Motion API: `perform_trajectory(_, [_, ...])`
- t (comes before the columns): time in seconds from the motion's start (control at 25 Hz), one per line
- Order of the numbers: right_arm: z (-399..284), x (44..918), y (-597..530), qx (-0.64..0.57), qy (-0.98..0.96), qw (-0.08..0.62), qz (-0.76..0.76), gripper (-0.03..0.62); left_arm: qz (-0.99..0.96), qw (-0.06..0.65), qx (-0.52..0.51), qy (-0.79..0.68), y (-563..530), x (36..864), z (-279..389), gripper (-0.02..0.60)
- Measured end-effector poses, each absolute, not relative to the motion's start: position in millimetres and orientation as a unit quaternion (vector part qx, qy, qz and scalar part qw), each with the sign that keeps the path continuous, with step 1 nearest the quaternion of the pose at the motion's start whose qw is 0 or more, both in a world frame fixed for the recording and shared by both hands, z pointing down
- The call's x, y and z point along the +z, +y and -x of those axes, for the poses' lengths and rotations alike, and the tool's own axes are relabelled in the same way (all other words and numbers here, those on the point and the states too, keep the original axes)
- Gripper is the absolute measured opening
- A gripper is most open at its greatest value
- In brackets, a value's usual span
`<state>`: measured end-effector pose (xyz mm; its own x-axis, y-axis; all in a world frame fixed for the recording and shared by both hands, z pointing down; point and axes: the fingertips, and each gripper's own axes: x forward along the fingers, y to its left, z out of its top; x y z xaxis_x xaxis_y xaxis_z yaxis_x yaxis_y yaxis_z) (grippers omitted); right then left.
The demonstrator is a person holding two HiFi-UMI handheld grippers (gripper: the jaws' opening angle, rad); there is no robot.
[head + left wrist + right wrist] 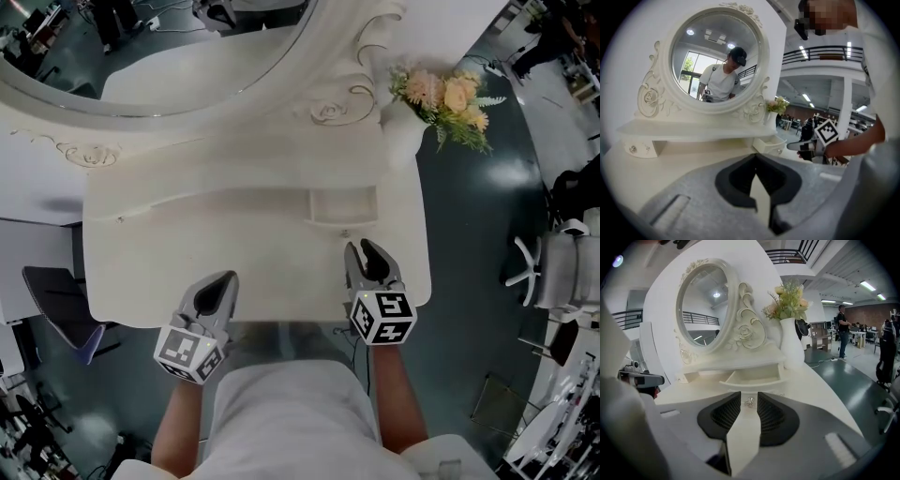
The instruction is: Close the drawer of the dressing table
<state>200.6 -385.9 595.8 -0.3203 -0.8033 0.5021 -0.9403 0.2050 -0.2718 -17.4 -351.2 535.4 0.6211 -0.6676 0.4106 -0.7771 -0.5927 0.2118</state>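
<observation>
Right-hand drawer (342, 206) of the dressing table (234, 272) is sitting pulled out from under the upper shelf, tray open and looking empty from the right gripper view. Small metal knob (345, 233) is sticking out of its front face.

Right gripper (361, 251) is lining up on that knob: jaws are standing narrowly apart, knob (749, 401) is showing in the gap right at the tips. Can't tell if either pad is touching it. Nothing clamped.

Left gripper (223, 281) is hovering over the near edge of the tabletop, well left of the drawer, jaw tips meeting, holding nothing.

Handling guess: drawer is looking like a light, stiff painted box, probably sliding easily, possibly binding if I'm pushing off-centre. I'm not expecting to need a grip. Pushing flat on the front panel, centred at or around the knob, straight back toward the mirror (159, 56), should be doing it. Knob is small, shiny and likely slippery, so I'm treating it as a poor pinch point. Vase of flowers (403, 136) is standing just right of the drawer; I'm keeping pressure gentle so it's not rocking.
</observation>
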Motion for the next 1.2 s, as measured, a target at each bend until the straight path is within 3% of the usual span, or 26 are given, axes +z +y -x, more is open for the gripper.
perform_trajectory(1.2, [-188.6,643.1,-418.9,0.279,-0.742,0.175,-0.584,0.095,-0.882,0.207,0.18,-0.384,-356.4,572.6,12.3,-0.002])
